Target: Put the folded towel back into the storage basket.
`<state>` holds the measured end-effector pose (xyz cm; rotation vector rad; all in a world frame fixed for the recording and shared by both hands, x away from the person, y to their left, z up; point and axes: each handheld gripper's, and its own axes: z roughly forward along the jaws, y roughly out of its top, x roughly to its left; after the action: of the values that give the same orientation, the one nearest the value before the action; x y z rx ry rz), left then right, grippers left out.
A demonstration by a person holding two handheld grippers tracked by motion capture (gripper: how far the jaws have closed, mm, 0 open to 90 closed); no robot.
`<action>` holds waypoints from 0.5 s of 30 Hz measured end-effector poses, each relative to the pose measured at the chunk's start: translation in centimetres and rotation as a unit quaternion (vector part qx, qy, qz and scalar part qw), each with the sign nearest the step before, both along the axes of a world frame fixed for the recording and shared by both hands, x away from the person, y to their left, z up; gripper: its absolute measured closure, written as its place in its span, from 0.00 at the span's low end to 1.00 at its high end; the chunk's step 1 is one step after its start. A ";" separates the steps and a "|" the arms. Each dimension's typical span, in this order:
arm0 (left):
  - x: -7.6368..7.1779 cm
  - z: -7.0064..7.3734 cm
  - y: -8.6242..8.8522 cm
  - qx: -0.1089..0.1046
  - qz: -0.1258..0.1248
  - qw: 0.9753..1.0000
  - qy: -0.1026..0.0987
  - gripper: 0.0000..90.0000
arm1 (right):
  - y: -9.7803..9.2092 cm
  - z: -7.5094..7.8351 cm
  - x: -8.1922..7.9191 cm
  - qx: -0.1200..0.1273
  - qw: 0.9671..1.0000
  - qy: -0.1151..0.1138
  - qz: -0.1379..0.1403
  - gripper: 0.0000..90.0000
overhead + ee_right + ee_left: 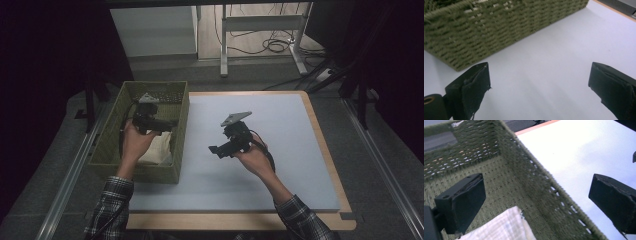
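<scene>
A green woven basket (136, 173) stands on the left part of the table, and a pale checked cloth (159, 149) lies inside it. My left gripper (168, 124) hovers over the basket's right side, open and holding nothing. In the left gripper view its jaws straddle the basket's right wall (541, 192), with the cloth (504, 227) below the left jaw. My right gripper (216, 149) is held above the white mat (290, 150), pointing left toward the basket. Its jaws are wide open and empty. The right gripper view shows the basket's outer wall (499, 30) ahead.
The white mat (549, 55) covers most of a wooden tabletop whose edge (320, 130) shows at the right and front. Beyond the table stand a desk frame (224, 45) and floor cables (275, 46). Dark curtains hang on both sides.
</scene>
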<state>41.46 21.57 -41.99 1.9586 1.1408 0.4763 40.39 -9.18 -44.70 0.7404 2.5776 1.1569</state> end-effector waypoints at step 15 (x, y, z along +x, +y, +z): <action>-0.2 0.5 -5.4 0.028 -0.050 0.998 0.001 0.00 | -5.2 -0.9 -1.0 0.002 1.000 -0.001 -0.027 0.05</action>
<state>41.24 16.13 -41.48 2.0541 1.0355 0.4592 39.40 -14.38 -45.63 0.8050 2.5377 1.1473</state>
